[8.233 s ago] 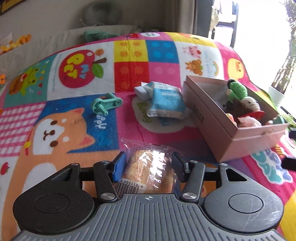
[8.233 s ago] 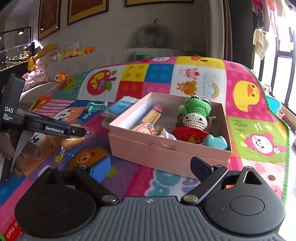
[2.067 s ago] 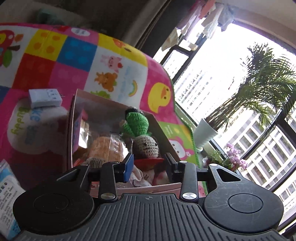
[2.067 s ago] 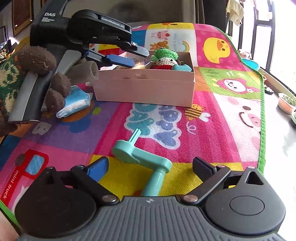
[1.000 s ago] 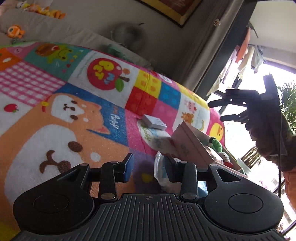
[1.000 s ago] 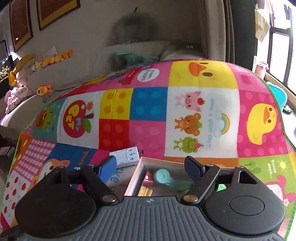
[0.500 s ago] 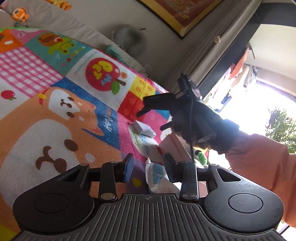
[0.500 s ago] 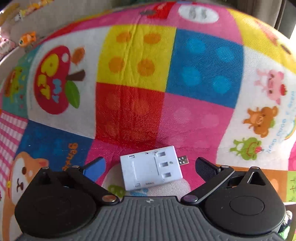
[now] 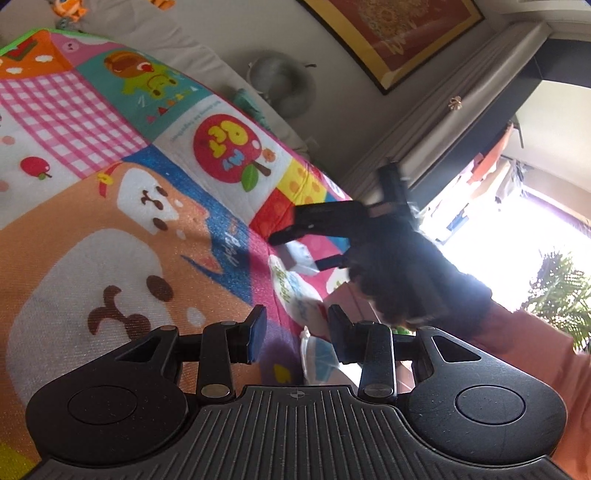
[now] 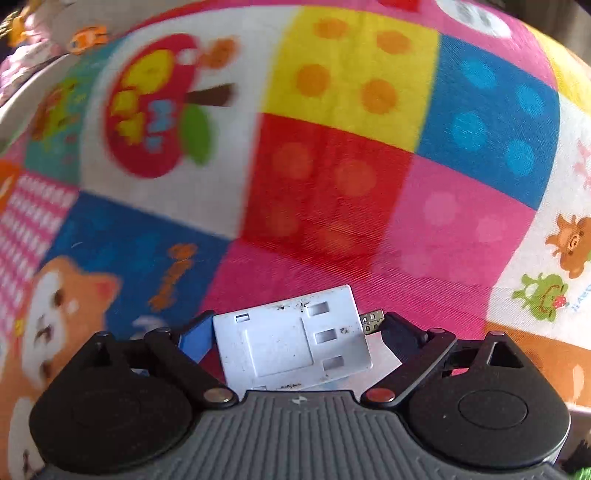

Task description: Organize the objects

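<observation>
A white plug adapter (image 10: 291, 347) with a small USB plug lies on the colourful play mat (image 10: 332, 184). My right gripper (image 10: 295, 325) points down over it, jaws closing, the adapter between its fingers; the pads are not pressing on it. In the left wrist view the right gripper (image 9: 293, 251) straddles the adapter (image 9: 301, 259), held by a dark gloved hand (image 9: 406, 273). My left gripper (image 9: 295, 332) hovers low over the mat, jaws drawn close with nothing between them. A blue and white packet (image 9: 317, 358) lies just ahead of it. The pink box (image 9: 351, 295) is mostly hidden behind the hand.
The play mat (image 9: 110, 184) spreads wide to the left. An orange sleeve (image 9: 535, 350) crosses the right side. A sofa with small toys (image 9: 70, 7) runs behind the mat, framed pictures hang above it, and a bright window with a plant (image 9: 561, 288) is at the right.
My right gripper swung from above the box down onto the white adapter, which now sits between its fingers. My left gripper drifted slightly and rolled, still with nothing in it.
</observation>
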### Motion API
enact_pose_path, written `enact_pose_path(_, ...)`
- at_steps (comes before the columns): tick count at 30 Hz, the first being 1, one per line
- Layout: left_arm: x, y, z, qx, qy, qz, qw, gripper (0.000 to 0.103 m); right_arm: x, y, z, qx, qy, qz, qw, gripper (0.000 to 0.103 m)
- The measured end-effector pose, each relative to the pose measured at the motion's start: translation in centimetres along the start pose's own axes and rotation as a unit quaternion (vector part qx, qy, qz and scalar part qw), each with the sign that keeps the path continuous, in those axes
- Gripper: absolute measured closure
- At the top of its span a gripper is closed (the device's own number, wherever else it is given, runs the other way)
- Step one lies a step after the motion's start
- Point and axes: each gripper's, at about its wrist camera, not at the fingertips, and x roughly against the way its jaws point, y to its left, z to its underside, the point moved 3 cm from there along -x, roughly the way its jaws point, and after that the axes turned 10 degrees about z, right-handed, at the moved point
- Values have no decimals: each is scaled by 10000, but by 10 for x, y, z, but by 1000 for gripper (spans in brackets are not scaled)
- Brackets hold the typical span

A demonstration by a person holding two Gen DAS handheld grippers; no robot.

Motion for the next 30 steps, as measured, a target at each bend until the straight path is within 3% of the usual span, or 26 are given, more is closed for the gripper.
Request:
enact_pose_path(3,2,2,0,41,-45,-43,10000,63,60,13,31,183,-485,-728,9960,9)
enact_pose_path(6,3,2,-1,15,-93,-113,9999,63,131,20,80,504,-1099,-1259,9846,9)
enact_pose_path(9,0,-5,1,-184,-20,-171,9997,63,184,19,138,1007,-1598,-1238,9742,8)
enact_pose_path(13,-4,-33,11,-929,258,-298,9949,63,197,5,206,1150,-1471,-1155,9756,8)
enact_pose_path(16,-7,-63,26,-1303,714,-108,9888,63,193,-11,253,1046,-1502,-861,9793,8)
enact_pose_path(18,-11,-87,41,-1777,1103,-14,9779,63,182,-21,277,933,-1561,-542,9818,8)
enact_pose_path(22,-25,-126,71,-2623,1807,6,9479,63,159,-38,302,516,-1677,-185,9843,7)
enact_pose_path(26,-34,-144,91,-2834,2258,-4,9320,63,158,-67,323,-294,-1897,-259,9811,0)
enact_pose_path(28,-39,-149,103,-3035,2543,-64,9182,63,159,-86,336,-762,-2065,-62,9755,0)
enact_pose_path(30,-44,-154,118,-3294,2901,-192,8983,63,154,-104,350,-1220,-2118,210,9694,0)
